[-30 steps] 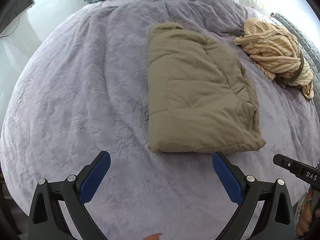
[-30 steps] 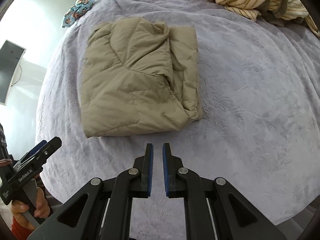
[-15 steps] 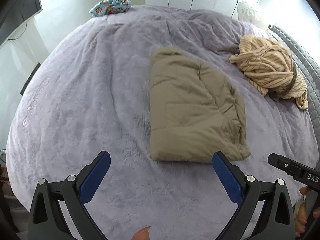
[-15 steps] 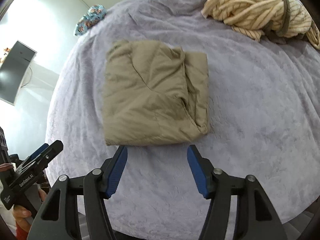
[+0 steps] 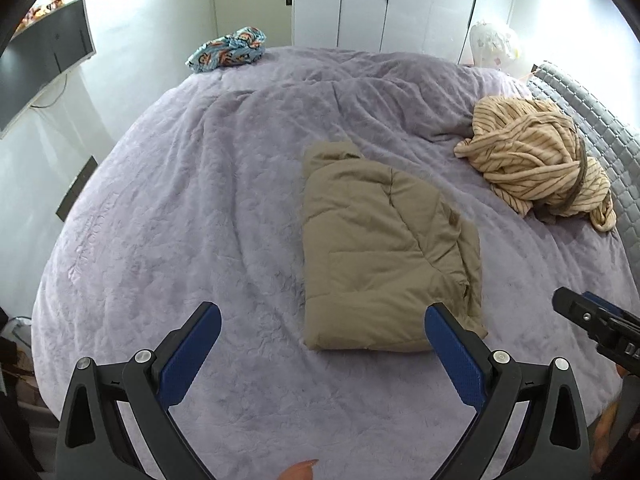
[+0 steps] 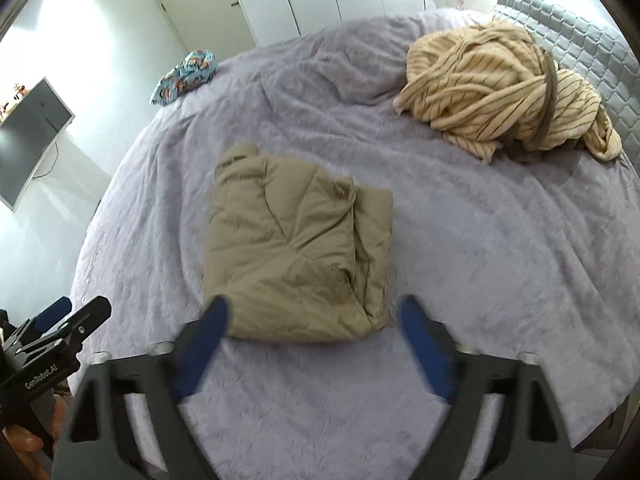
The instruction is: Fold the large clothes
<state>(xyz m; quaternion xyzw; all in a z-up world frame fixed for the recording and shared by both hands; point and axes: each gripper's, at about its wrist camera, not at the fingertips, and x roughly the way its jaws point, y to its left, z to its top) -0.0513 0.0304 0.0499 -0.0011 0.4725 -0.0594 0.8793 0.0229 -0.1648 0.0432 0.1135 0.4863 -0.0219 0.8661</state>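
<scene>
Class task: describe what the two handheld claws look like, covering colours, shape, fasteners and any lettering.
Both the left claw and right claw are black angular frames with triangular cut-outs, silver round fasteners and blue textured finger pads. The left claw's body carries white lettering reading GenRobot.AI.

A patterned blue cloth (image 5: 226, 48) lies at the bed's far edge (crumpled); monitor (image 5: 38, 80) mounted left.

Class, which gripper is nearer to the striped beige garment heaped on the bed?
Right. The right gripper hangs before the folded khaki jacket, on the striped garment's side; the left gripper is farther left.
</scene>
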